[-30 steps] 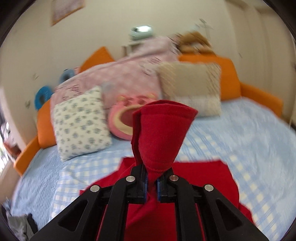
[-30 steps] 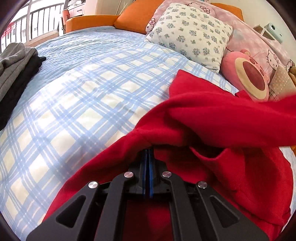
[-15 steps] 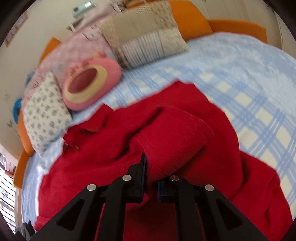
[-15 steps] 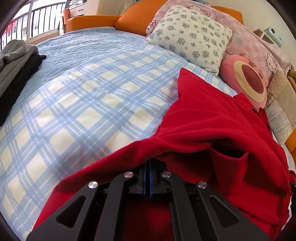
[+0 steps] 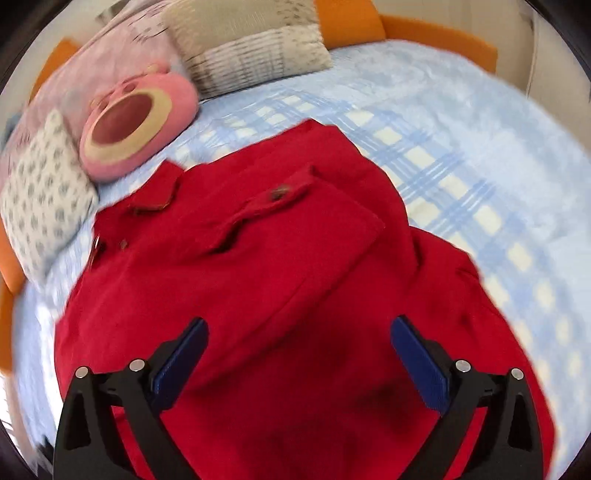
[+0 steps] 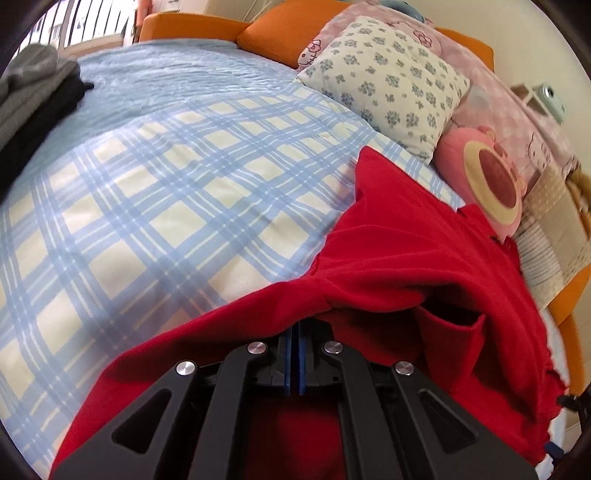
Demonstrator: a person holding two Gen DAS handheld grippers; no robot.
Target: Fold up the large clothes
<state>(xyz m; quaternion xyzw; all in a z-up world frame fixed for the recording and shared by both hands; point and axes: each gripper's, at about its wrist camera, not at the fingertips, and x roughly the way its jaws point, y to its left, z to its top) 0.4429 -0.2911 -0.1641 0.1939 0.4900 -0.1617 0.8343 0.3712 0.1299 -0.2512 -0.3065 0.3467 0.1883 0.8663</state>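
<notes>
Releasing a folded sleeve: left gripper [image 5: 299, 354] jaws are opening wide over the red garment [image 5: 258, 258] on the bed [image 6: 147, 206]; right gripper [image 6: 294, 363] pinches its edge. Next: regrasp for another fold.

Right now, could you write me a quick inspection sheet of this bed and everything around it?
Surface: bed with a blue and cream checked cover.
Job's things: red garment spread on the bed, a sleeve folded across its front.
Clutter: floral pillow, round pink plush cushion, beige pillow, grey and dark clothes piled at the bed's edge.
Grippers: left gripper jaws opening, wide apart above the garment, nothing pinched; right gripper shut on the red garment's edge.
Cables: nothing seen.
Surroundings: orange bed surround, railing by a window, pale wall.
</notes>
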